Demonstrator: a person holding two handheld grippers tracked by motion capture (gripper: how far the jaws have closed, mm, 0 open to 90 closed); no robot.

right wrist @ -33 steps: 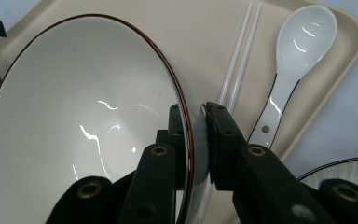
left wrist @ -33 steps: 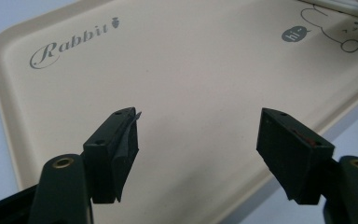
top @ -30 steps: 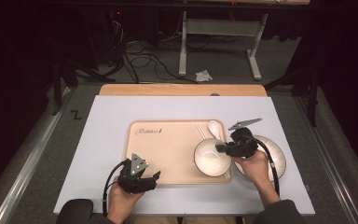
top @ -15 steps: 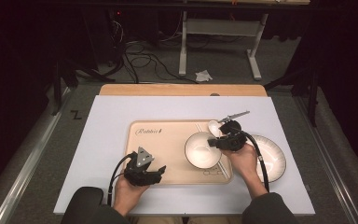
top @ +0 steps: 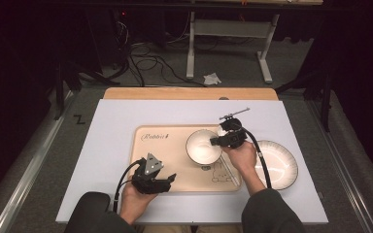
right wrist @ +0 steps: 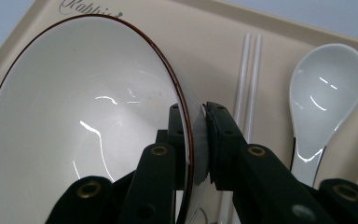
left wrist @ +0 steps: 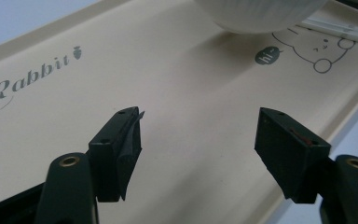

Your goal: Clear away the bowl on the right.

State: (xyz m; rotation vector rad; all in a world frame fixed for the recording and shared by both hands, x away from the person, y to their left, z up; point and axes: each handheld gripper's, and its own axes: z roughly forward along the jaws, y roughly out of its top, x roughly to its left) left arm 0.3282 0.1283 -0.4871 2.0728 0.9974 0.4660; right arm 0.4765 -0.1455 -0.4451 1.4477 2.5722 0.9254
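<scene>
A white bowl (top: 202, 145) (right wrist: 84, 112) with a dark rim hangs tilted over the beige tray (top: 165, 165), and my right gripper (top: 219, 141) (right wrist: 196, 140) is shut on its rim. White chopsticks (right wrist: 247, 79) and a white spoon (right wrist: 321, 93) lie on the tray beyond it. My left gripper (top: 167, 180) (left wrist: 198, 154) stands open over the tray's near part (left wrist: 191, 93) with nothing between its jaws; the underside of the bowl (left wrist: 261, 14) shows ahead of it.
A white plate (top: 279, 162) lies on the pale mat right of the tray. The tray bears "Rabbit" lettering (left wrist: 23, 84) and a bear drawing (left wrist: 317, 46). Dark floor, cables and a stand's legs lie beyond the table's far edge.
My right gripper has carried the bowl leftward and away from me over the tray. The left gripper has shifted slightly right along the tray's near edge.
</scene>
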